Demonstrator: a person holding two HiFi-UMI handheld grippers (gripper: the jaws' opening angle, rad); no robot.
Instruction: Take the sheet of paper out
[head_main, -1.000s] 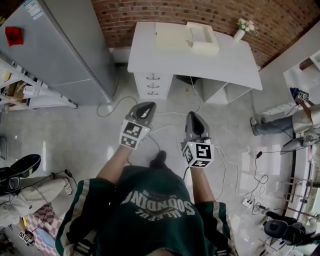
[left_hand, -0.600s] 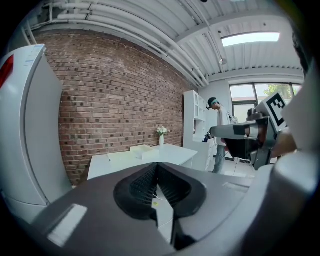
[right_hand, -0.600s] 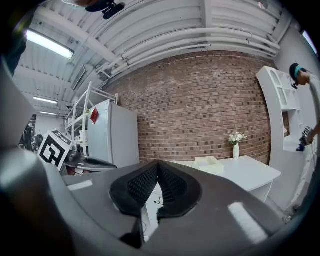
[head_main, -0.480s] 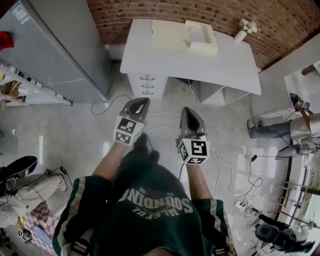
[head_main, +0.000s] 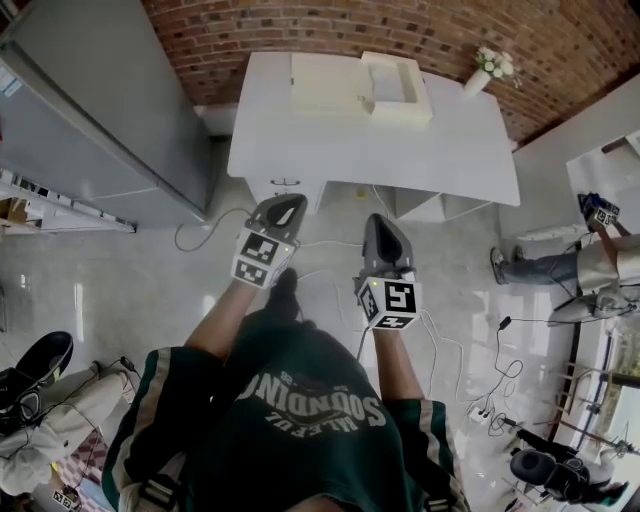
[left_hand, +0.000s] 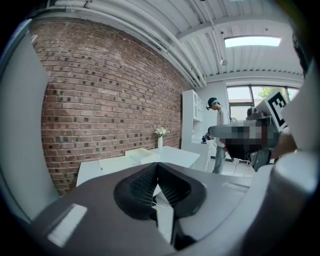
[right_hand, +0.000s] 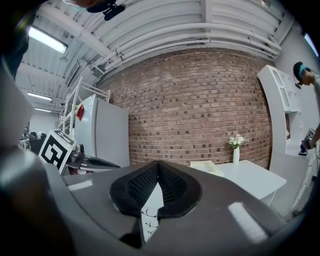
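Note:
A white desk (head_main: 370, 150) stands against the brick wall ahead. On it lie a flat cream box (head_main: 325, 82) and, beside it, an open cream tray (head_main: 395, 88); no loose sheet of paper shows. Both grippers hang over the floor short of the desk's front edge. My left gripper (head_main: 286, 204) is shut and empty, and so is my right gripper (head_main: 376, 222). In the left gripper view the left gripper (left_hand: 156, 167) has its pads together, with the cream tray (left_hand: 140, 155) beyond. The right gripper (right_hand: 159, 167) points at the desk (right_hand: 250, 177) the same way.
A tall grey cabinet (head_main: 100, 100) stands left of the desk, with shelving (head_main: 50, 200) beside it. A vase of white flowers (head_main: 487, 70) sits at the desk's right corner. Cables (head_main: 330, 262) trail on the floor. A person (head_main: 560, 262) stands at the right.
The person carrying the grippers has walked toward the desk, which now lies closer to both gripper tips. Both grippers stay shut and side by side.

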